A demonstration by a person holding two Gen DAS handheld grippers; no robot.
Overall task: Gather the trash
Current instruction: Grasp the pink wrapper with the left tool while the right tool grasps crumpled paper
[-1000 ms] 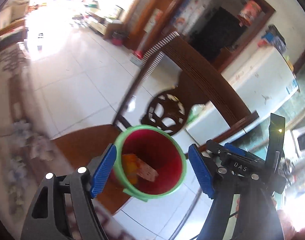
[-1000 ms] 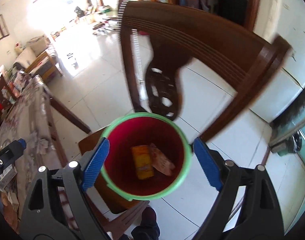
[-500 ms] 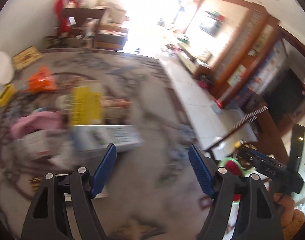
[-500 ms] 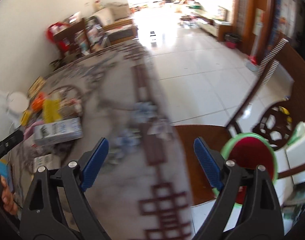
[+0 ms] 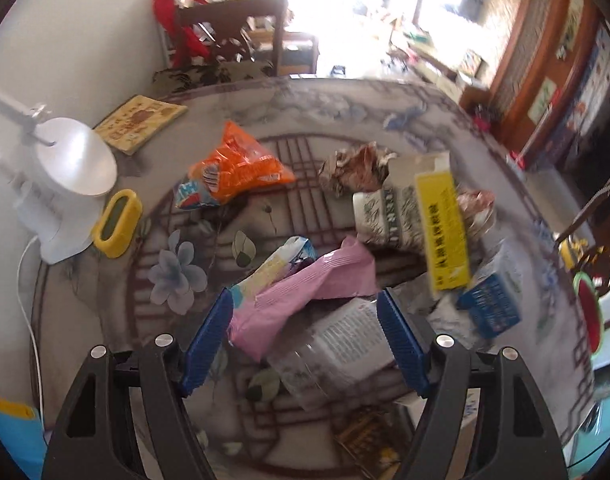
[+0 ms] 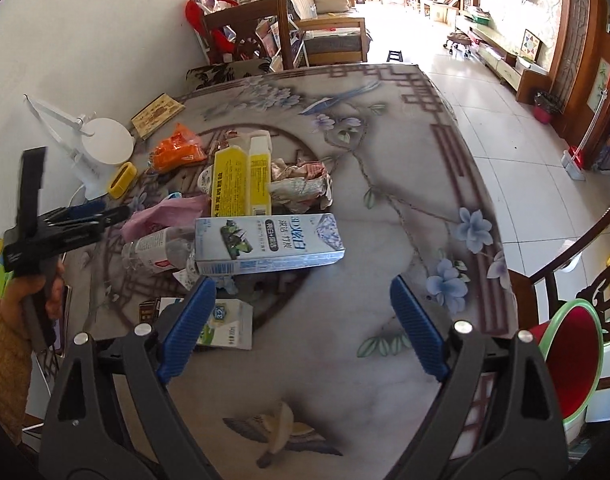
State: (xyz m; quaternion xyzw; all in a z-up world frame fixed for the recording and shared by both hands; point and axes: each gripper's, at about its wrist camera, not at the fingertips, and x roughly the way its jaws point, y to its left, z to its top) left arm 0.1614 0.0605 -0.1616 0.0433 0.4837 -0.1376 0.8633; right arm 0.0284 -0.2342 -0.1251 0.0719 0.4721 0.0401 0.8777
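Note:
Trash lies heaped on the flower-patterned table [image 6: 405, 208]. My left gripper [image 5: 305, 340] is open above a pink wrapper [image 5: 305, 296] and a clear plastic bottle [image 5: 333, 352], and its pads touch neither. An orange snack bag [image 5: 237, 172], crumpled paper [image 5: 357, 168] and a yellow box [image 5: 445, 228] lie farther back. My right gripper [image 6: 303, 328] hovers over bare tablecloth with its jaws opening and nothing between them. A long toothpaste box [image 6: 265, 244] lies just beyond its tips. The red bin with a green rim [image 6: 569, 360] stands on a chair to the right.
A white desk lamp [image 5: 65, 184], a yellow timer [image 5: 117, 224] and a book [image 5: 141, 128] sit by the wall at the left. A small white carton [image 6: 225, 328] lies near my right gripper's left finger. A wooden chair [image 6: 265, 28] stands behind the table.
Both grippers swung away from above the red bin, which holds wrappers, and now point down at the trash on the table. The bin has slid to the right edge of both views.

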